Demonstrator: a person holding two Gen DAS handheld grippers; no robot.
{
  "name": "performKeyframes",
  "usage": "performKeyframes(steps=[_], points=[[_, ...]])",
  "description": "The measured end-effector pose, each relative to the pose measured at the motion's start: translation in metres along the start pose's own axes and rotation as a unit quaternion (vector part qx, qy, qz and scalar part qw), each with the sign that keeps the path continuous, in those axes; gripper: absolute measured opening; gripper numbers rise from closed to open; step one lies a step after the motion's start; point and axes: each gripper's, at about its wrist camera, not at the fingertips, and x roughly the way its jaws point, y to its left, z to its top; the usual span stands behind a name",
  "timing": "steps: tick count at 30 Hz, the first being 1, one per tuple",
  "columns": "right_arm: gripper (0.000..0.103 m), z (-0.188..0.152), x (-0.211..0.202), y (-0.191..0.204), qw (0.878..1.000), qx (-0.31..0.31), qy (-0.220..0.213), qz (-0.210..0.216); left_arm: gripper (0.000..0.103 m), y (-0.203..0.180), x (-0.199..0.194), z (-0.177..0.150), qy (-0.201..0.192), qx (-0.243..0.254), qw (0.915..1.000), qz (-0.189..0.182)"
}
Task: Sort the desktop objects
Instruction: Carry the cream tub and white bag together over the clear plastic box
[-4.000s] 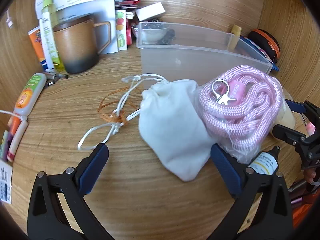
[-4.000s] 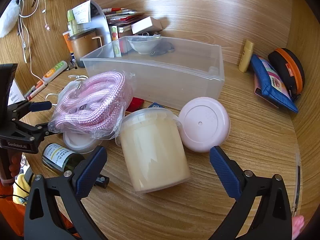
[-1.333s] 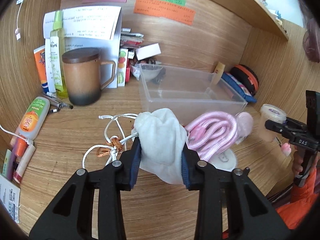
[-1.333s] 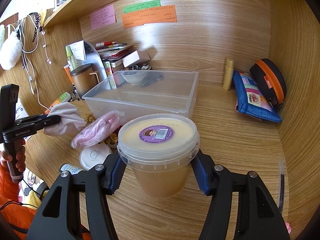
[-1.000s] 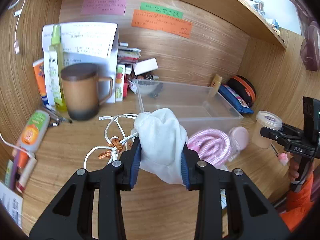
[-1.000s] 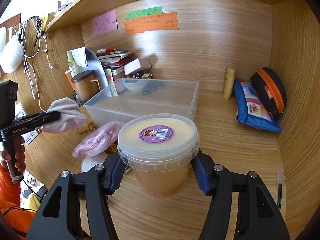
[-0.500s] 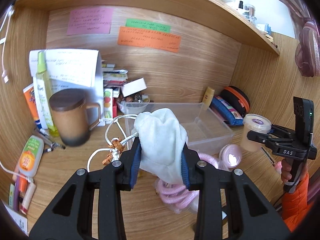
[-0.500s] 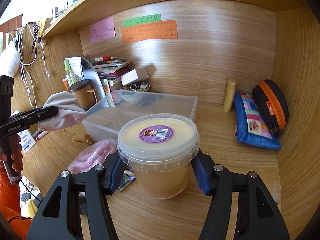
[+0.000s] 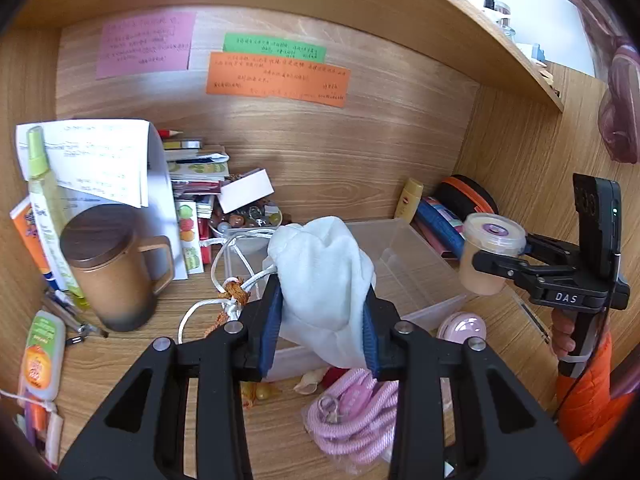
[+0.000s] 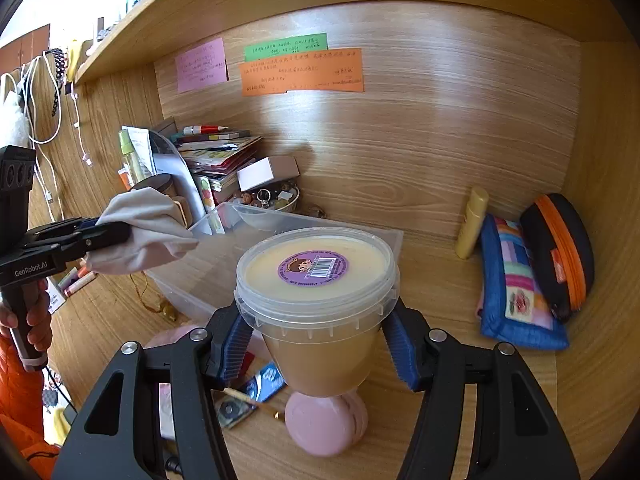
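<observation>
My left gripper (image 9: 320, 324) is shut on a white drawstring pouch (image 9: 320, 276) and holds it in the air over the near left part of the clear plastic bin (image 9: 420, 280); its cords (image 9: 224, 276) dangle to the left. My right gripper (image 10: 316, 340) is shut on a clear lidded tub of beige paste (image 10: 316, 280), held above the desk to the right of the bin (image 10: 224, 248). The tub (image 9: 490, 256) and pouch (image 10: 144, 232) each show in the other wrist view.
A bagged pink rope (image 9: 352, 420) and a round pink case (image 9: 462, 326) lie in front of the bin. A brown lidded mug (image 9: 108, 264), bottles and papers stand at the left. A bowl of trinkets (image 10: 276, 200), a blue pouch (image 10: 516, 288) and a black-orange case (image 10: 560, 252) are at the back.
Both grippers closed on their objects and lifted them: the left raised the pouch towards the bin, the right raised the tub off the desk. Both have kept rising.
</observation>
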Motion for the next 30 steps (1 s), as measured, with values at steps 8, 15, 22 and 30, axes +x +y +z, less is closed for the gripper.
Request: performKeyframes(steps=[8, 15, 22, 30], points=[[0.056, 0.020, 0.031, -0.001, 1.000, -0.008, 0.023, 0.003, 0.035, 0.012, 0.029, 0.008, 0.022, -0.011, 0.9996, -0.017], [0.056, 0.032, 0.052, -0.002, 0.999, -0.021, 0.042, 0.001, 0.035, 0.020, 0.051, 0.012, 0.041, -0.014, 0.9988, -0.023], [0.056, 0.038, 0.073, -0.002, 0.998, -0.024, 0.062, 0.006, 0.035, 0.025, 0.071, 0.019, 0.057, -0.015, 0.9979, -0.026], [0.056, 0.035, 0.105, -0.001, 0.994, -0.035, 0.102, 0.010, 0.035, 0.029, 0.096, 0.019, 0.084, -0.011, 0.9962, -0.021]])
